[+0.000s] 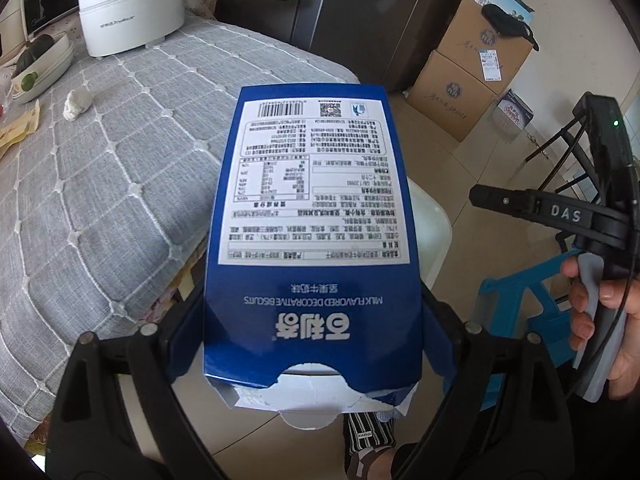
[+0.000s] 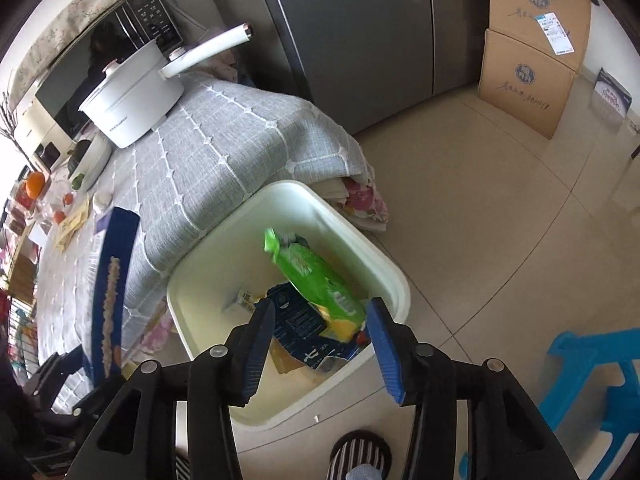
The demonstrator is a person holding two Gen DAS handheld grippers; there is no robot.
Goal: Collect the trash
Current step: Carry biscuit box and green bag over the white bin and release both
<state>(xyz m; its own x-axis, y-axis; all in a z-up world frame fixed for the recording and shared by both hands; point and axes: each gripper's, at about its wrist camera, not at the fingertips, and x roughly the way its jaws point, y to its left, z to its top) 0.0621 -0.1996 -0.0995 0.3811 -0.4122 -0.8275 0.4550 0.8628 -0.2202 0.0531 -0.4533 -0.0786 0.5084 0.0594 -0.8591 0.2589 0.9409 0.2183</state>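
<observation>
My left gripper (image 1: pixel 312 340) is shut on a blue biscuit box (image 1: pixel 312 220), held flat with its printed back facing the camera, past the table's edge. The box hides most of the white trash bin; only its rim (image 1: pixel 434 224) shows. In the right wrist view the same box (image 2: pixel 114 280) appears edge-on at the left. My right gripper (image 2: pixel 320 320) is open and empty above the bin (image 2: pixel 396 284), which holds a green packet (image 2: pixel 316 276) and dark blue wrappers (image 2: pixel 300 320). The right gripper also shows in the left wrist view (image 1: pixel 504 200).
A table with a grey checked cloth (image 1: pixel 100 168) carries a white pot (image 1: pixel 132 12), a crumpled white tissue (image 1: pixel 78 102), a dish with greens (image 1: pixel 36 66) and paper scraps. Cardboard boxes (image 1: pixel 472 76), a grey fridge (image 2: pixel 352 32) and a blue stool (image 2: pixel 592 380) stand around.
</observation>
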